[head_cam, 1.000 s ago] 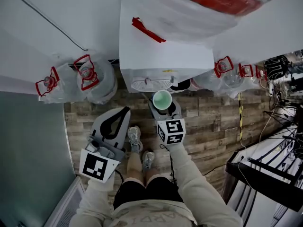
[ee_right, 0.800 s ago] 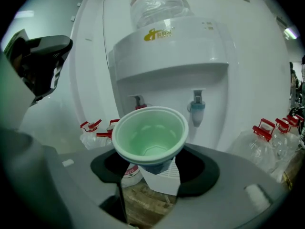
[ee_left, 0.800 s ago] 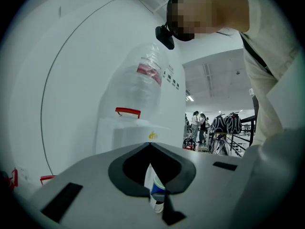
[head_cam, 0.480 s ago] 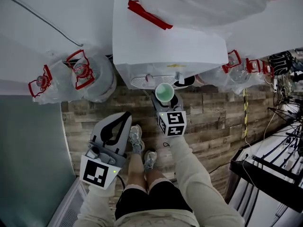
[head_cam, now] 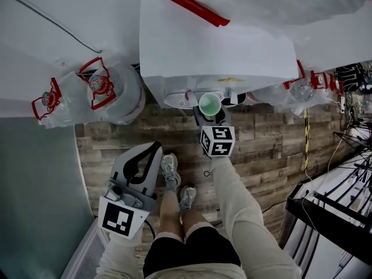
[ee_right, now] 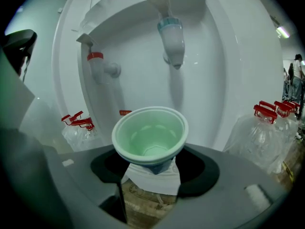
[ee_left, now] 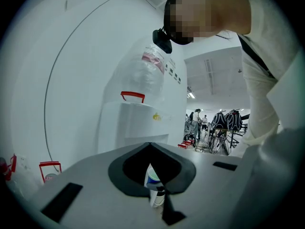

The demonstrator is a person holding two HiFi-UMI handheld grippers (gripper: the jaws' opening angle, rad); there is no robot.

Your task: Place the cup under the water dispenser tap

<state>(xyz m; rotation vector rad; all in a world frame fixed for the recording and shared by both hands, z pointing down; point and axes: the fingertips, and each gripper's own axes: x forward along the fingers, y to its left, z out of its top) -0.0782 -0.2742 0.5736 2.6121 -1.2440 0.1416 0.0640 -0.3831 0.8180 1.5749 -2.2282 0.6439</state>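
Your right claw (head_cam: 210, 115) is closed on the cup (ee_right: 150, 136). The two jaws hold it from both sides at its lower part, and its green mouth looks straight up. The cup is empty.

Compared with a second ago, you have brought the cup forward. Then it stood free in front of the water dispenser (head_cam: 215, 51), over the wooden floor (head_cam: 267, 150). Now, in the head view, its rim lies at the front edge of the recess where the taps are.

In the right gripper view the blue tap (ee_right: 170, 35) hangs above the cup and a little to its right. The red tap (ee_right: 99, 65) is further to the left, so the cup is between both and nearer to the blue one. I think it is not yet directly under a spout, and it is in the air, not standing on anything.

This means the approach is almost finished. What remains is a short move inward toward the blue tap, then to set the cup down and release it.

Your left claw (head_cam: 152, 150) hangs low at your side, well apart from the dispenser. Its jaws are together and grip nothing. A small white and blue shape shows through the slit between them, but I cannot tell what it is.
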